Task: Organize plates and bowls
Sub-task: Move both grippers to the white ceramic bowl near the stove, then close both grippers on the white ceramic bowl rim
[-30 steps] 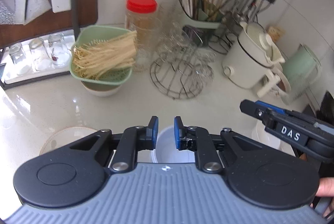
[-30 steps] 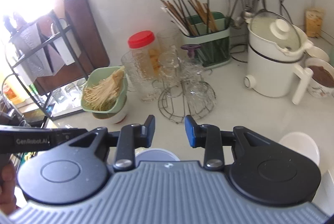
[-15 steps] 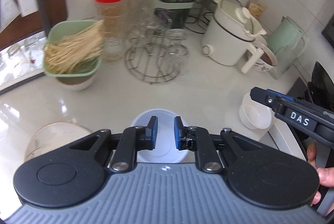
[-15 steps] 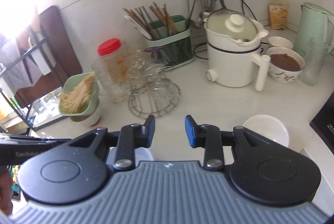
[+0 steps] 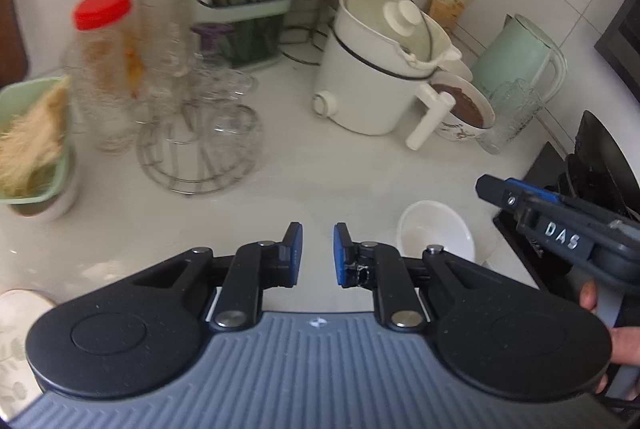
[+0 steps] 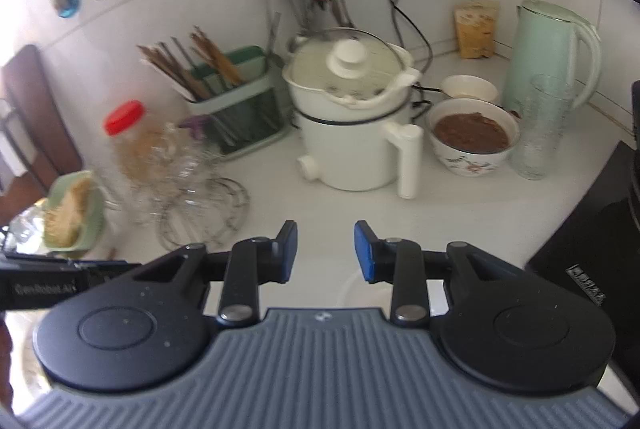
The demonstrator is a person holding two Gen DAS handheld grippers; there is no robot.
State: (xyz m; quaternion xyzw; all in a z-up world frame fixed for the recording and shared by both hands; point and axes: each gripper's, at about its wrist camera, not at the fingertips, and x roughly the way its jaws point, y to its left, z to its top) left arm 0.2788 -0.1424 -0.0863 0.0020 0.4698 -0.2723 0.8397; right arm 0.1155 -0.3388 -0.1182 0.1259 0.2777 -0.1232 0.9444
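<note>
White ceramic bowl [image 5: 436, 235] is sitting near the tabletop [image 5: 320, 181] edge, risking a knock from both empty, part-open hand-held grippers, left [image 5: 317, 253] and right [image 6: 325, 249].

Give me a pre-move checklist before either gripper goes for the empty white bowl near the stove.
1. Left gripper empty: ok, nothing between its nearly closed fingers.
2. Right gripper empty: ok, jaws apart with only counter between them.
3. White bowl upright and empty: ok.
4. Space around the bowl: ok toward the pot; not ok on the stove side, which lies close beside it.
5. Left jaws wide enough for the bowl's rim: not ok, gap looks too narrow.
6. Bowl in the right gripper's view: cannot tell, only a pale rim shows under its fingers.
</note>
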